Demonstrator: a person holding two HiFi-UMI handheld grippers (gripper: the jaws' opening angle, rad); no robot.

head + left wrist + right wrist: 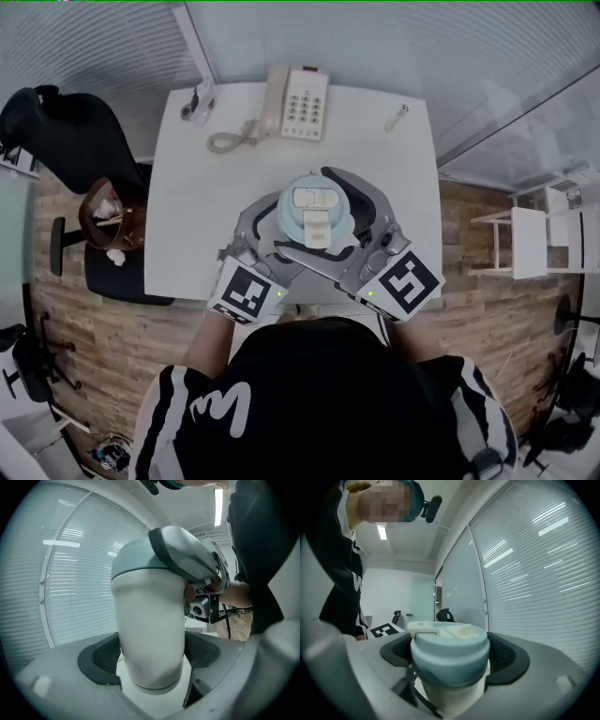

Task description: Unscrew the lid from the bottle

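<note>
Head view, lid hides bottle body from above

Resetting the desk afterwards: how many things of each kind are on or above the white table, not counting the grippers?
bottle with lid: 1
telephone: 1
small items, too small to identify: 2
total: 4
</note>
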